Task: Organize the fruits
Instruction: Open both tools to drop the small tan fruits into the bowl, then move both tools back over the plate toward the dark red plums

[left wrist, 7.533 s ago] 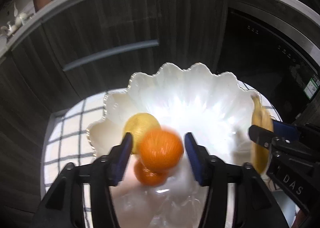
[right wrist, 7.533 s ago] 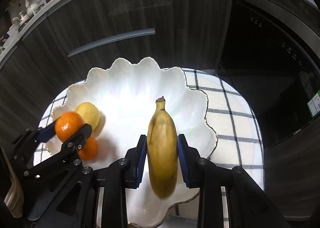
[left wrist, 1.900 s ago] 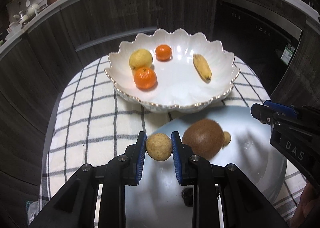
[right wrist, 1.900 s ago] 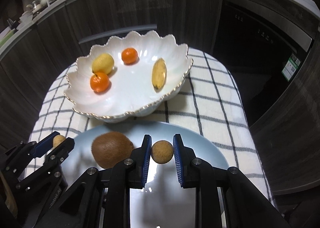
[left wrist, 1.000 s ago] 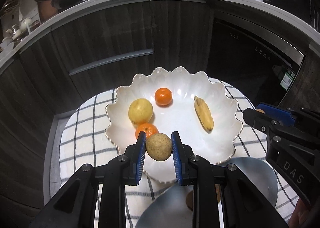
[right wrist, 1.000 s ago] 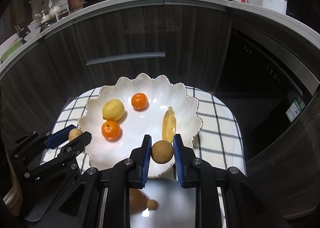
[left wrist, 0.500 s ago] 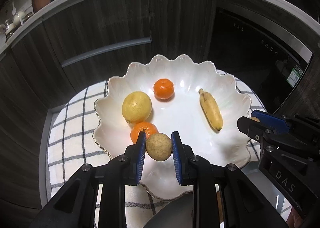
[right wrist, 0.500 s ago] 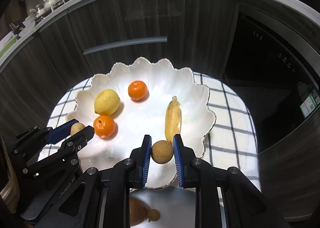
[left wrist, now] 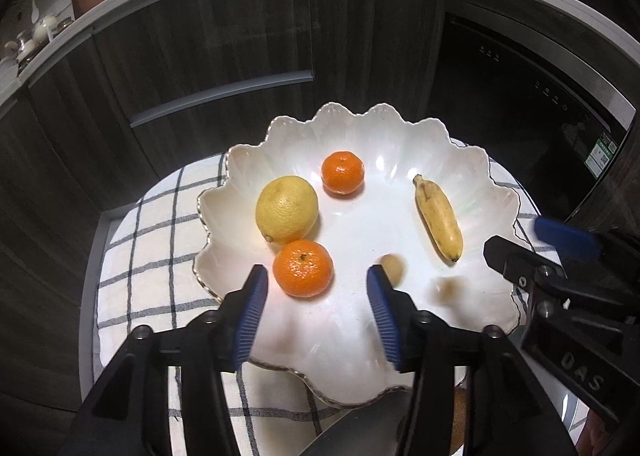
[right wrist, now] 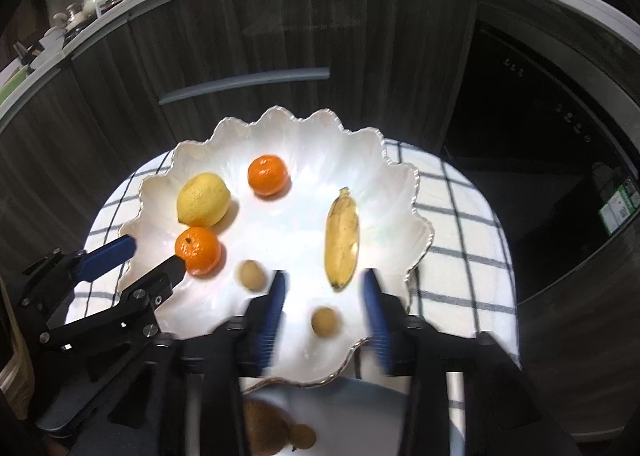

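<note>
Two longans lie loose in the bowl (right wrist: pixel 400 192): one (right wrist: pixel 253 274) near an orange (right wrist: pixel 198 250), one (right wrist: pixel 325 321) below the banana (right wrist: pixel 341 237). Both the left gripper (left wrist: pixel 316 298) and right gripper (right wrist: pixel 325 302) have just been opening, jaws apart, holding nothing.

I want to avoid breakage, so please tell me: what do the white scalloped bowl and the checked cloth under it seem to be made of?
The bowl looks like glazed ceramic or porcelain: glossy, pearly white, with a thin gold line on its wavy rim; glass cannot be excluded. The cloth looks like woven cotton, matte white with dark checked lines.
</note>
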`<act>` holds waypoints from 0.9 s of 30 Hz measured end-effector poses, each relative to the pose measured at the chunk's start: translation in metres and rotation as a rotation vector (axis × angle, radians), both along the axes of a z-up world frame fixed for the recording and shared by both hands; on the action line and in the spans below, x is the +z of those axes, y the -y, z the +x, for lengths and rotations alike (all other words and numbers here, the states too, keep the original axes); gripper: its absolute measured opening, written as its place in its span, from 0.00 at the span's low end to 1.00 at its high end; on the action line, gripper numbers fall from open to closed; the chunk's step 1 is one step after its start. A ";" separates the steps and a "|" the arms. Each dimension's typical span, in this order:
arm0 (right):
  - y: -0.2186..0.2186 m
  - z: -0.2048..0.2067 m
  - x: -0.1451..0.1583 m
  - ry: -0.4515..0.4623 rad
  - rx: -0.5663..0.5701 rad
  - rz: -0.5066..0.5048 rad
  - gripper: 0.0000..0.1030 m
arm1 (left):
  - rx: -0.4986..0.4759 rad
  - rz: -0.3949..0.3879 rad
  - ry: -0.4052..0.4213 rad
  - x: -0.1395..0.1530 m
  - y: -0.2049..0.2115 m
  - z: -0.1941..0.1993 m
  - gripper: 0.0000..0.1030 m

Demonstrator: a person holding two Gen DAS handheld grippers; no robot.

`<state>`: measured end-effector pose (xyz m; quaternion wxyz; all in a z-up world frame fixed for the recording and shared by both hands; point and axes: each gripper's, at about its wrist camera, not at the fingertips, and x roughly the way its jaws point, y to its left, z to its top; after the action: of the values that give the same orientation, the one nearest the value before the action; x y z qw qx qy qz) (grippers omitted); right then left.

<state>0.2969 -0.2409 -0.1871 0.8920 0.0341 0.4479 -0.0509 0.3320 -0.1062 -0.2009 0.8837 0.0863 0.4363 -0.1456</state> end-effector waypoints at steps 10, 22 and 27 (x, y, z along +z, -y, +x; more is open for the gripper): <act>0.010 -0.011 0.009 0.021 -0.052 -0.038 0.74 | 0.029 0.036 0.059 0.013 -0.001 -0.010 0.74; 0.006 -0.033 0.018 0.029 -0.053 -0.045 0.74 | 0.045 0.035 0.070 0.024 -0.006 -0.030 0.75; 0.005 -0.049 0.024 0.041 -0.072 -0.060 0.74 | 0.049 0.036 0.071 0.028 -0.009 -0.043 0.75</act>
<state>0.2483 -0.2463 -0.1633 0.8991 0.0243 0.4263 -0.0958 0.2888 -0.0976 -0.1729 0.9003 0.0964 0.4092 -0.1128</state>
